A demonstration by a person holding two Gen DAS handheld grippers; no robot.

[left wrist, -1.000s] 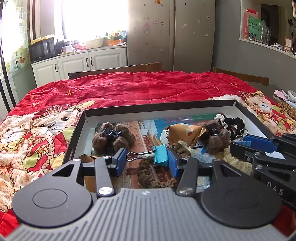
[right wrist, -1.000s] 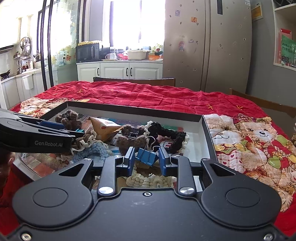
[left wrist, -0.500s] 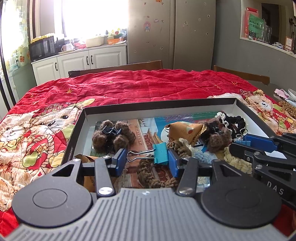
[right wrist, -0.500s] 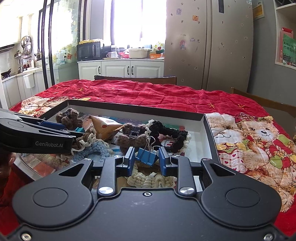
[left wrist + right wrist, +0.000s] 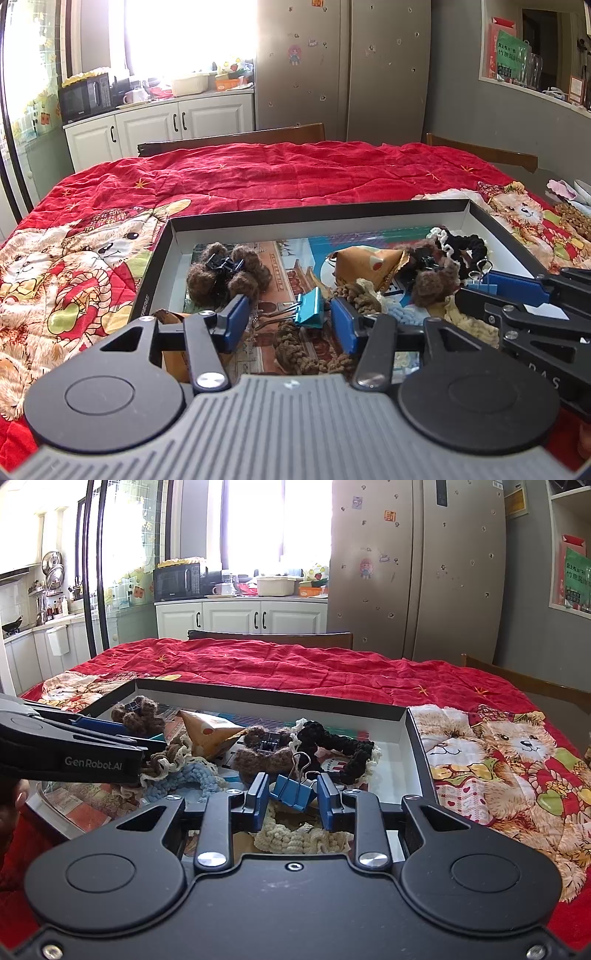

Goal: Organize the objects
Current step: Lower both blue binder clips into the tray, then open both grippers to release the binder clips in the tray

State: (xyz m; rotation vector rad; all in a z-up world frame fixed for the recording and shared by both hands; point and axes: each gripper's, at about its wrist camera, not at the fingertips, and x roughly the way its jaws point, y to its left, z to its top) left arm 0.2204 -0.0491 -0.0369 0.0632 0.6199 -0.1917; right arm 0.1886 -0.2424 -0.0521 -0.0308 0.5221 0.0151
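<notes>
A: Right gripper [image 5: 291, 800], jaws narrow around a blue binder clip [image 5: 293, 791]; pads beside its flanks, but real contact cannot be confirmed.

B: And the left gripper [image 5: 286, 322]?

A: Jaws wide. A teal binder clip [image 5: 309, 307] sits between the pads, near the right one, its wire handles pointing left. Both clips lie inside the shallow box [image 5: 317, 213] on the red quilt [image 5: 280, 177].

B: Step in hand?

A: Judged: picking clips out of the clutter. Next, each gripper must close squarely on its clip body and lift straight.

B: Obstacles?

A: Crocheted scrunchies crowd both clips: cream yarn [image 5: 303, 836] under the blue one, a brown yarn loop [image 5: 306, 350] beneath the teal one. A brown furry hair claw [image 5: 225, 275] and a paper cone [image 5: 369, 264] lie beyond. Strands may snag.
</notes>
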